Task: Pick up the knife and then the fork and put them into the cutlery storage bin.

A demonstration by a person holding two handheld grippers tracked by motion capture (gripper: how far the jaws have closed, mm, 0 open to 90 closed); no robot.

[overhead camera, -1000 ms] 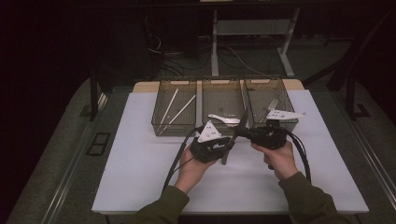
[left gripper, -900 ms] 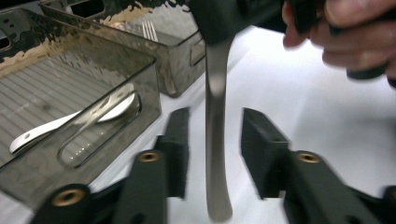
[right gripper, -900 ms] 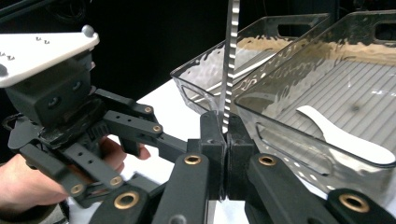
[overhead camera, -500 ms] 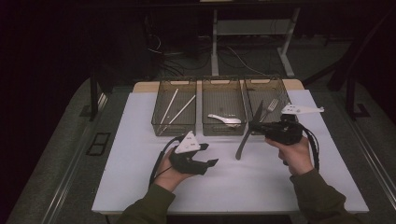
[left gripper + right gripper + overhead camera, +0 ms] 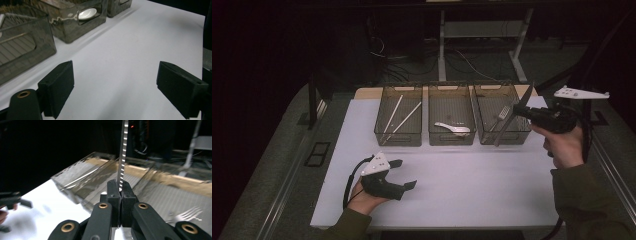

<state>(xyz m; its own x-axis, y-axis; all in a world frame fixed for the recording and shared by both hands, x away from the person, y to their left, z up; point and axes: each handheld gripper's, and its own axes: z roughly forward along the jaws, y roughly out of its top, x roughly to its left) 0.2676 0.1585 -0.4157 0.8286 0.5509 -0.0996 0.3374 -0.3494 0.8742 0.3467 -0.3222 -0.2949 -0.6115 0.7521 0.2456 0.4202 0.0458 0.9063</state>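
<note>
Desk point(image 5: 472, 185): white, three bins along far edge
Right gripper point(image 5: 523, 111): clenched on knife point(image 5: 512, 120)
Left gripper point(image 5: 404, 174): released, jaws just opening, nothing between

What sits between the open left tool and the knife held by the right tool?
In the high view, bare white tabletop separates the open left tool from the serrated metal knife clamped in the right tool; nothing lies on that stretch.
</note>
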